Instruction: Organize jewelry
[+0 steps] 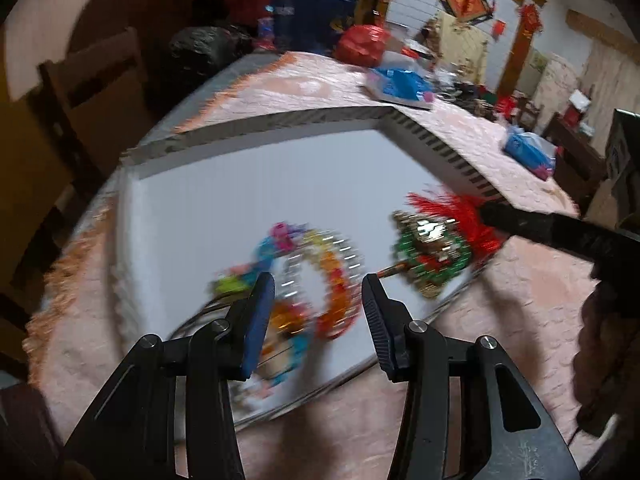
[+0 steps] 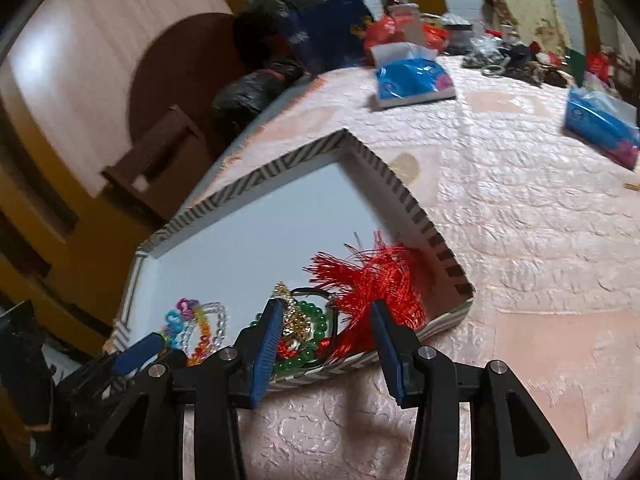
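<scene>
Both tools, left (image 1: pixel 318 284) and right (image 2: pixel 326 312), gape empty above the tray (image 2: pixel 404 196); no legible writing.

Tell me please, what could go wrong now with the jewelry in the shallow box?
1. The colourful bead bracelets lie overlapped in a pile, so the open left gripper may pinch several at once or tangle them.
2. The red tassel of the green bead piece spreads by the low box wall; the open right gripper might catch only threads and drag the piece over the edge.
</scene>
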